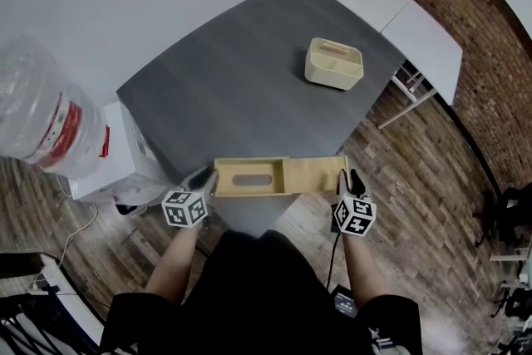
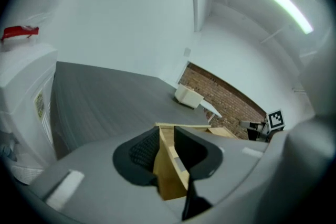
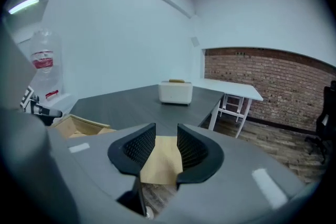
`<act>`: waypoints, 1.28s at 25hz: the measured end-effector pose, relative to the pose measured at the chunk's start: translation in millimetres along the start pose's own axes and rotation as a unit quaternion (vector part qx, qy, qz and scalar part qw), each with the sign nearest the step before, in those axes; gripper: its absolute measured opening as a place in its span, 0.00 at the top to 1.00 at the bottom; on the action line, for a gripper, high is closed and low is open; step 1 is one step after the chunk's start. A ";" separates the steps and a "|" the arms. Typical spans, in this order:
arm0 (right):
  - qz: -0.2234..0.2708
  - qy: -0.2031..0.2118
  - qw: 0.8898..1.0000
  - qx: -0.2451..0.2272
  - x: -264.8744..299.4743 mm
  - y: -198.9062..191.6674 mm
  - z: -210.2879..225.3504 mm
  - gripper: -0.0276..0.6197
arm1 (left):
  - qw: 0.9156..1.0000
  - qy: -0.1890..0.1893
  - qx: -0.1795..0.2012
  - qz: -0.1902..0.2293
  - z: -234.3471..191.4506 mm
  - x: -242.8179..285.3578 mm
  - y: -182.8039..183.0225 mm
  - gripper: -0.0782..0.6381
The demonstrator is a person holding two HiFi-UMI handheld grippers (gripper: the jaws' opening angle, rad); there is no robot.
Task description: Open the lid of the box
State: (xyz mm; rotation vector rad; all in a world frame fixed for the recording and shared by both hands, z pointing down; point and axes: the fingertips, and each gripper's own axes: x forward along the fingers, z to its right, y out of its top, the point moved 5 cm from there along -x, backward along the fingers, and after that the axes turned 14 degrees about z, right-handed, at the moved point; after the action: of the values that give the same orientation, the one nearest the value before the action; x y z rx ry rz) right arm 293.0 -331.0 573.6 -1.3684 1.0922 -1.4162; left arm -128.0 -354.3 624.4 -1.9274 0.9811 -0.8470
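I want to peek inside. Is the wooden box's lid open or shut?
Open: the lid sticks out sideways past the right end of the wooden box.

From my station I saw a dark grey worktop (image 1: 233,79) with a fine grain, one corner pointing towards the head camera. Two things lay on it. A wooden box (image 1: 266,179) sat across that near corner, its lid (image 1: 316,175) slid out to the right so that the lid's end stuck out past the worktop's edge. A cream container (image 1: 334,62) stood well apart from the box, towards the far right side, open at the top
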 end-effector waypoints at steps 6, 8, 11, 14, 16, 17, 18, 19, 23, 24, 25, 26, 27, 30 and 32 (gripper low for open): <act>0.046 0.047 0.998 0.019 -46.8 25.8 -38.1 0.78 | 0.993 -0.055 0.017 0.101 26.5 -25.8 46.3 0.79; 0.050 0.067 0.996 0.017 -64.8 27.0 -53.9 0.80 | 0.989 -0.079 0.025 0.126 39.4 -39.0 56.6 0.81; 0.042 0.098 0.994 0.008 -87.2 23.2 -79.4 0.85 | 0.982 -0.105 0.054 0.146 51.7 -60.7 64.9 0.84; 0.052 0.117 0.992 0.007 -110.2 21.7 -96.1 0.89 | 0.977 -0.121 0.083 0.155 60.3 -85.2 67.4 0.88; 0.066 0.131 0.989 0.001 -123.2 24.2 -102.1 0.92 | 0.973 -0.132 0.102 0.162 66.3 -99.1 68.1 0.89; 0.074 0.137 0.988 -0.002 -127.9 26.2 -103.6 0.93 | 0.971 -0.136 0.112 0.163 69.3 -104.2 67.9 0.89; 0.082 0.143 0.986 -0.002 -131.6 28.5 -104.0 0.94 | 0.969 -0.139 0.120 0.164 72.6 -108.3 67.0 0.89; 0.090 0.150 0.985 -0.001 -134.6 31.1 -103.2 0.95 | 0.968 -0.140 0.127 0.165 76.2 -111.6 65.6 0.89; 0.136 0.171 0.976 -0.010 -139.2 41.3 -95.9 0.95 | 0.959 -0.131 0.150 0.200 92.3 -121.8 65.0 0.89; 0.144 0.176 0.974 -0.017 -139.4 43.8 -94.5 0.96 | 0.957 -0.128 0.154 0.212 96.3 -123.8 65.1 0.89; 0.149 0.185 0.971 -0.024 -140.6 46.2 -93.5 0.96 | 0.955 -0.128 0.155 0.220 100.9 -126.0 63.8 0.89; 0.153 0.194 0.968 -0.031 -142.5 48.2 -93.2 0.96 | 0.954 -0.130 0.155 0.223 105.8 -128.4 61.8 0.89; 0.157 0.203 0.966 -0.038 -143.8 49.4 -93.2 0.96 | 0.953 -0.133 0.154 0.223 110.1 -129.9 59.8 0.89; 0.160 0.215 0.963 -0.034 -139.9 48.9 -91.2 0.96 | 0.954 -0.137 0.151 0.217 120.3 -130.8 55.2 0.89; 0.156 0.221 0.963 -0.020 -137.8 45.4 -90.2 0.96 | 0.957 -0.139 0.144 0.210 124.6 -132.7 49.5 0.89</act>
State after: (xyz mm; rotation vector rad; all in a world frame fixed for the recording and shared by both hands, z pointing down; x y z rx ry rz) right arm 207.0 -206.4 494.3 -0.8689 1.5548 -1.4995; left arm -105.2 -216.4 497.7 -1.4661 0.9827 -0.4297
